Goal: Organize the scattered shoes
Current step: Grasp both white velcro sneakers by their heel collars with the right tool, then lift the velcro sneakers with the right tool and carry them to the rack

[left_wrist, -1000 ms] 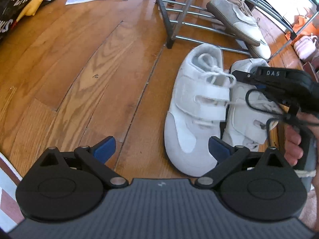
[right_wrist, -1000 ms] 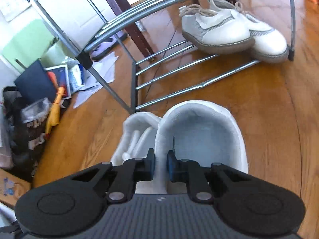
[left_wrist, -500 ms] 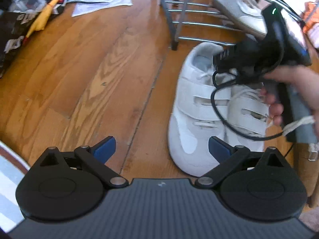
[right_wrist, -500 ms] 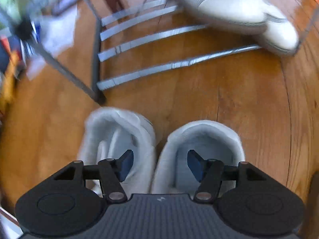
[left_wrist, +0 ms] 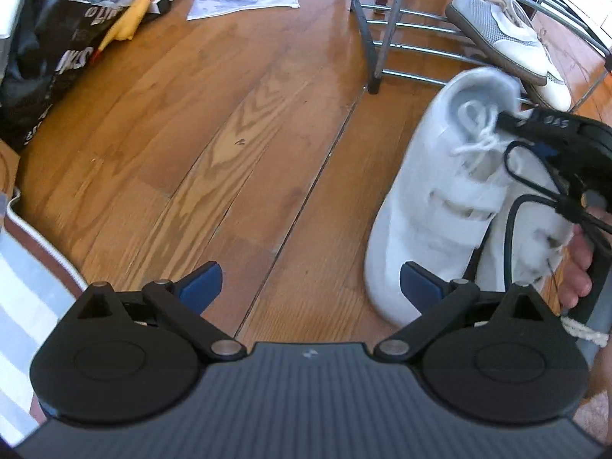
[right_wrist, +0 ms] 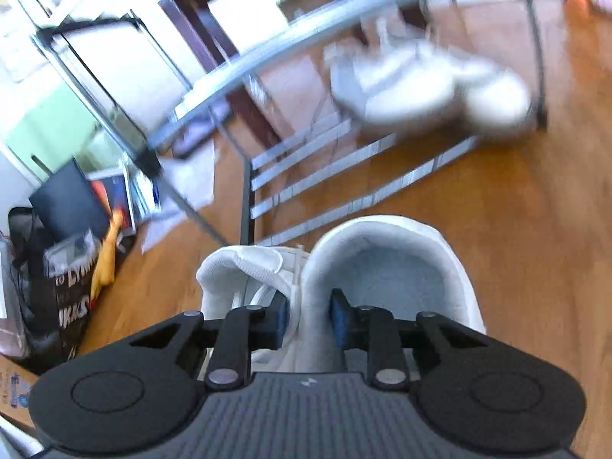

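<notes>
- right gripper [right_wrist: 308, 317]: jaws have just been closing and now pinch the adjoining padded collars of two white strap shoes [right_wrist: 382, 267], one blue pad inside each shoe.
- the shoes sit side by side on the glossy wood-plank floor [left_wrist: 229, 134], heels just before the rack [left_wrist: 386, 38], a frame of thin chrome tubes.
- a mesh-sided cream lace-up pair [left_wrist: 497, 34] lies on the rack's lower rails.
- left gripper [left_wrist: 310, 281]: jaws spread wide, empty, above the floor beside the shoes.

open left claw [left_wrist: 309, 281] beside white sneakers [left_wrist: 436, 199], seemingly untouched.
</notes>
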